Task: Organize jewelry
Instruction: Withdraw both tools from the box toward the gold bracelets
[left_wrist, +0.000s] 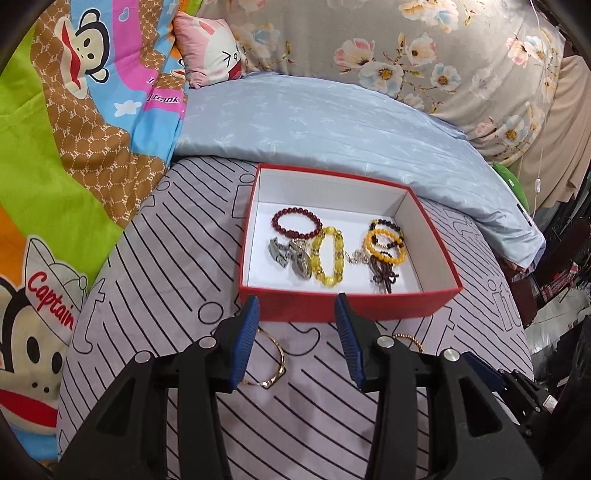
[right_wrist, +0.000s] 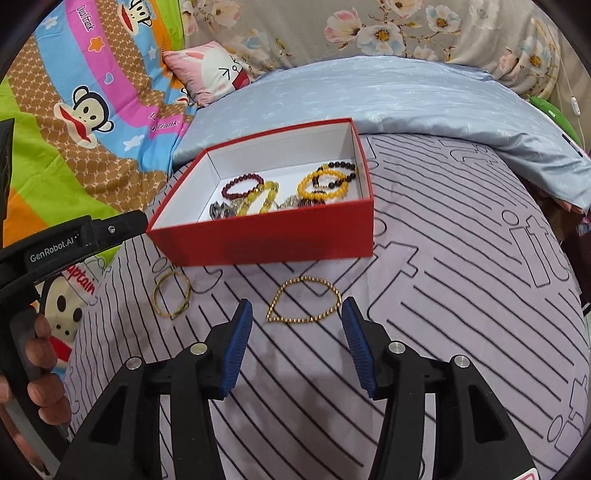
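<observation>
A red box (left_wrist: 436, 302) (right_wrist: 258, 240) with a white inside stands on the striped bed sheet. It holds a dark red bead bracelet (left_wrist: 295, 223), yellow bead bracelets (left_wrist: 328, 254), dark bead bracelets and silver pieces (left_wrist: 291, 254). A gold bangle (left_wrist: 275, 363) (right_wrist: 171, 297) lies on the sheet in front of the box, partly hidden by my open, empty left gripper (left_wrist: 297, 308). A gold beaded bracelet (right_wrist: 304, 299) (left_wrist: 408, 339) lies just ahead of my open, empty right gripper (right_wrist: 295, 312).
A folded light blue quilt (left_wrist: 314, 125) lies behind the box. A cartoon monkey blanket (left_wrist: 74, 147) rises on the left, with a pink pillow (right_wrist: 214, 70) and a floral cover behind. The bed's edge drops off on the right.
</observation>
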